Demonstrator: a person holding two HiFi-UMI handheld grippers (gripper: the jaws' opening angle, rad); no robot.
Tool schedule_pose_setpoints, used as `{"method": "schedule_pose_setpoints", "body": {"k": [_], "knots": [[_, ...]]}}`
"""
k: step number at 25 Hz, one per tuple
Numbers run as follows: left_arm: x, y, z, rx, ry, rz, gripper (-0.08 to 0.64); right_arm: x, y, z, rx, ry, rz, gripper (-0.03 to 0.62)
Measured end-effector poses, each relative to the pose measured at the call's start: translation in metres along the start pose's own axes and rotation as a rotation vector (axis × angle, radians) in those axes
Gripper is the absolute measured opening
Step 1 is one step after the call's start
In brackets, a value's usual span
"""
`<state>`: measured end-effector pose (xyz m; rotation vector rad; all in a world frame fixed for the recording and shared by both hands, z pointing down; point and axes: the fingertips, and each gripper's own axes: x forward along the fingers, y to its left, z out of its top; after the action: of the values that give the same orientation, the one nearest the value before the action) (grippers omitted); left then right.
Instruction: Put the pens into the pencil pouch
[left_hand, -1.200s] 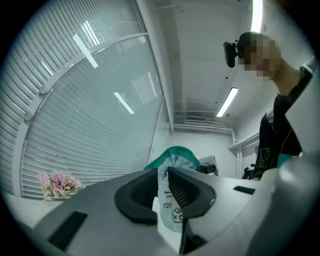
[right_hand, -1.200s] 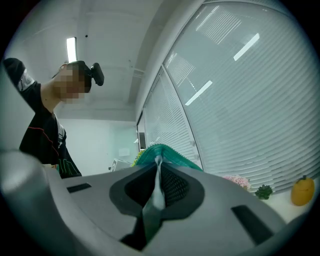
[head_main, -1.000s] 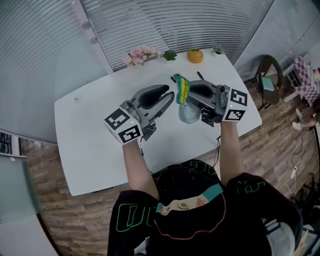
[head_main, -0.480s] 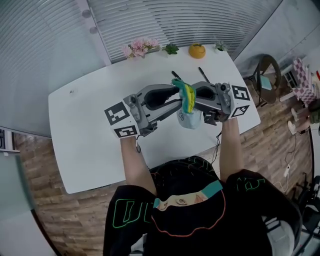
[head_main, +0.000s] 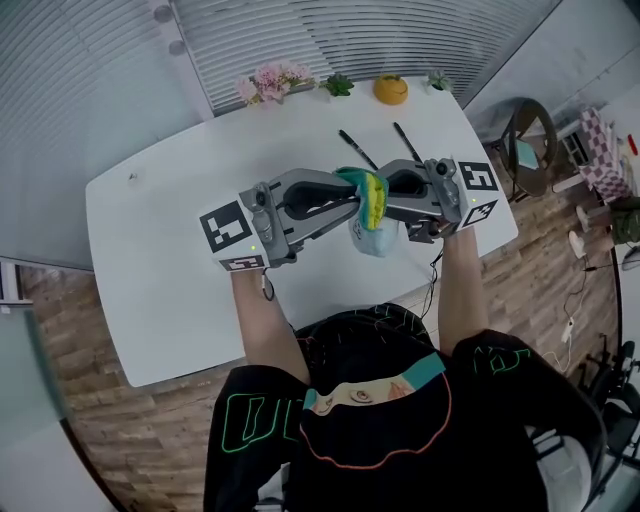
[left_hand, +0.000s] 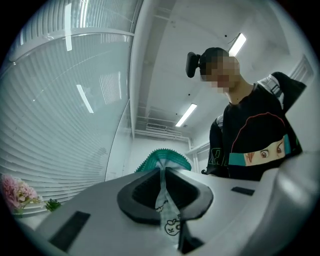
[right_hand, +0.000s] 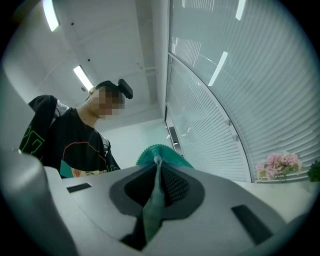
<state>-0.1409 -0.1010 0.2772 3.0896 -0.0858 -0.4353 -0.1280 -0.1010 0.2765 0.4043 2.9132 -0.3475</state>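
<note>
Pencil pouch (head_main: 372, 228): in the air above the white table (head_main: 160, 220), held between the two grippers. A teal toothed edge and a yellow-green band run along the top, and a pale translucent body sags below.
Left gripper (left_hand: 162, 170): jaws closing, with the pouch's printed translucent fabric caught between the pads.
Right gripper (right_hand: 157, 167): jaws clamped tight on the teal fabric of the pouch's other side.
Gripper pose: the two point at each other, tips close together at the pouch.
Pens: the first pen (head_main: 357, 150) and second pen (head_main: 407, 142), both dark, lie slanted on the table beyond the pouch, apart from each other and from both grippers.
Far table edge: pink flowers (head_main: 268, 80), a small green plant (head_main: 338, 86) and an orange round object (head_main: 390, 90), perhaps an ornamental fruit but too small to tell.
</note>
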Motion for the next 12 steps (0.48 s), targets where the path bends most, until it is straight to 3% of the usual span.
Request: {"method": "schedule_pose_setpoints", "body": {"k": [2, 12], "knots": [[-0.003, 0.003, 0.0, 0.013, 0.004, 0.021, -0.002, 0.001, -0.003, 0.0, -0.023, 0.004, -0.03, 0.026], [-0.014, 0.022, -0.015, 0.025, 0.061, 0.12, -0.005, 0.003, -0.024, -0.012, -0.142, 0.094, -0.185, 0.026]]}}
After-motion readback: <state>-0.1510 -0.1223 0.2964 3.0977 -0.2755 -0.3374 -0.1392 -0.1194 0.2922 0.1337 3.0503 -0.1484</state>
